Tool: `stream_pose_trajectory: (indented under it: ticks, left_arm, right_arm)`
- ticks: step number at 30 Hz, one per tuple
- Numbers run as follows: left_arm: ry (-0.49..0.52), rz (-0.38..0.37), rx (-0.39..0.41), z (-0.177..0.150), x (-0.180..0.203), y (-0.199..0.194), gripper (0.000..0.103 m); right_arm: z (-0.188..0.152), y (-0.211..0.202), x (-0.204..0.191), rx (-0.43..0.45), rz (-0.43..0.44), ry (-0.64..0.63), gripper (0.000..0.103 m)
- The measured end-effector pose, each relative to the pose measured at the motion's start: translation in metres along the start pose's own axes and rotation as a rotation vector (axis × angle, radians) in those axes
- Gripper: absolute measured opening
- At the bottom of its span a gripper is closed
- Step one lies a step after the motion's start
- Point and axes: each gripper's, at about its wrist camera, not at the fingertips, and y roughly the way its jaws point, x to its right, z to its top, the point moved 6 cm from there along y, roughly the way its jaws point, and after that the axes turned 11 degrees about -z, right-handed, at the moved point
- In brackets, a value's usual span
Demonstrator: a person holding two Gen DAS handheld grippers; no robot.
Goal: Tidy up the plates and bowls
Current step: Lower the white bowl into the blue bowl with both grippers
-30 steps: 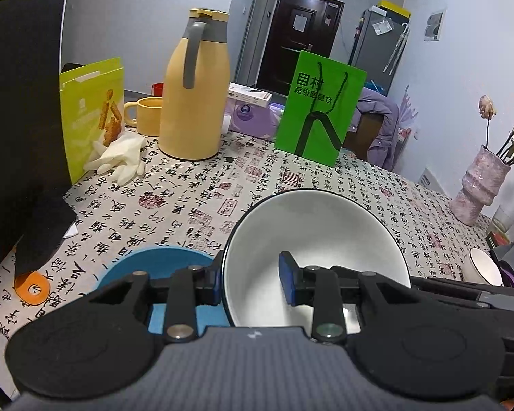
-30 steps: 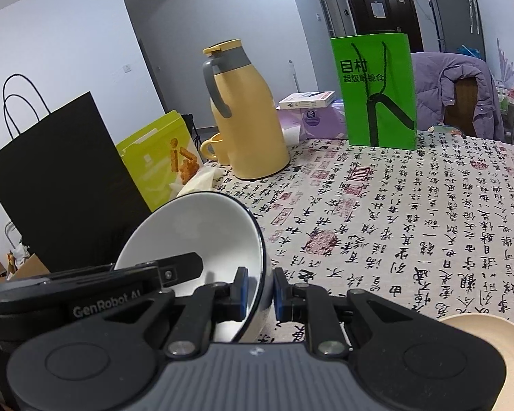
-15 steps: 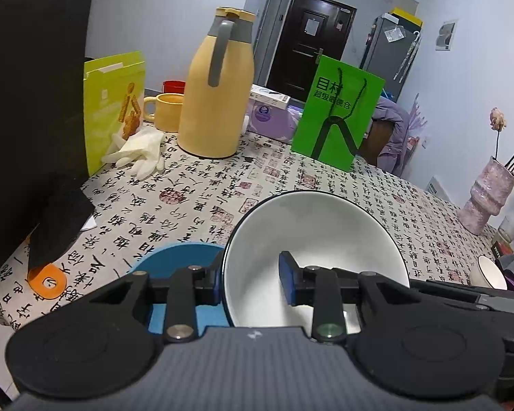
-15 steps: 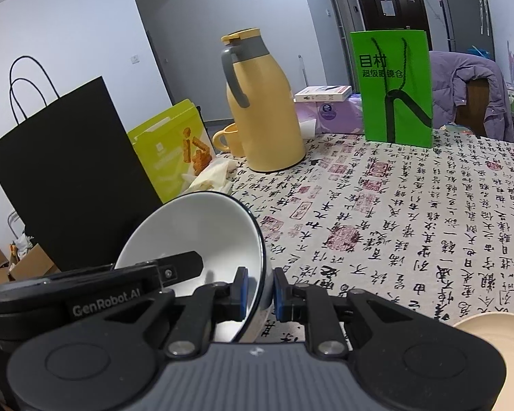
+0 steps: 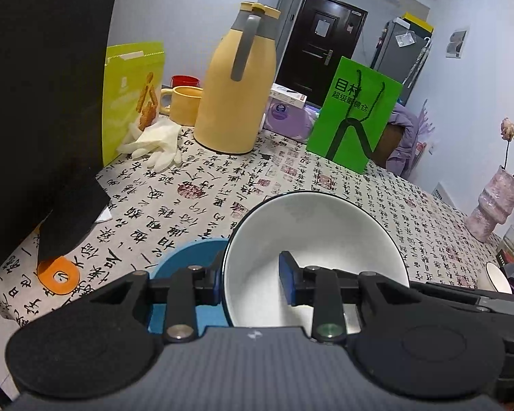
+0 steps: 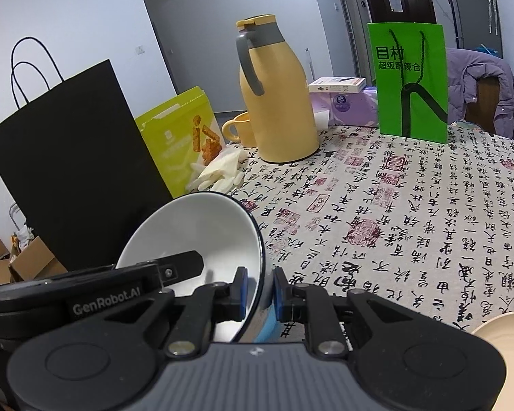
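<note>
Calligraphy-printed cloth covers the table (image 5: 222, 185), and the yellow jug (image 5: 234, 82) serves as landmark. One white bowl (image 5: 311, 250), tilted toward the cameras, is carried in front of the jug by both grippers. The left gripper (image 5: 252, 279) clamps the bowl's left rim, one pad outside and one inside; the right gripper (image 6: 259, 289) is closed tight on the opposite rim. One blue plate (image 5: 185, 260) lies under the bowl's left side, on the near side of the jug. One cream plate (image 6: 503, 328) sits well right of the jug, at the picture's edge.

Beside the jug stand one yellow mug (image 5: 183, 104), one red cup (image 5: 183, 80) behind it, one green bag (image 5: 354, 113) to its right, one lime bag (image 5: 133, 92) and one black bag (image 6: 72, 157) to its left, with a pair of gloves (image 5: 154, 144) in front.

Compared with a second ago, the jug and bags appear larger and shifted right in both views, while the grips match.

The blue plate is mostly hidden by bowl and fingers; the cream plate is cut off.
</note>
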Motion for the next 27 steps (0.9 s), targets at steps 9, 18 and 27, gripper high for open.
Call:
stream_pose_trajectory:
  ticks: [9, 18, 27]
  left_arm:
    - [-0.018, 0.007, -0.008, -0.002, -0.014, 0.004, 0.031]
    - [-0.037, 0.007, -0.017, -0.005, -0.026, 0.006, 0.031]
    - [-0.052, 0.01, -0.025, -0.008, -0.035, 0.009, 0.031]
  right_arm:
    - [-0.002, 0.012, -0.007, -0.02, 0.0, -0.01, 0.016]
    - [-0.004, 0.021, -0.013, -0.039, 0.004, -0.019, 0.016]
    - [-0.006, 0.029, -0.018, -0.057, 0.005, -0.028, 0.016]
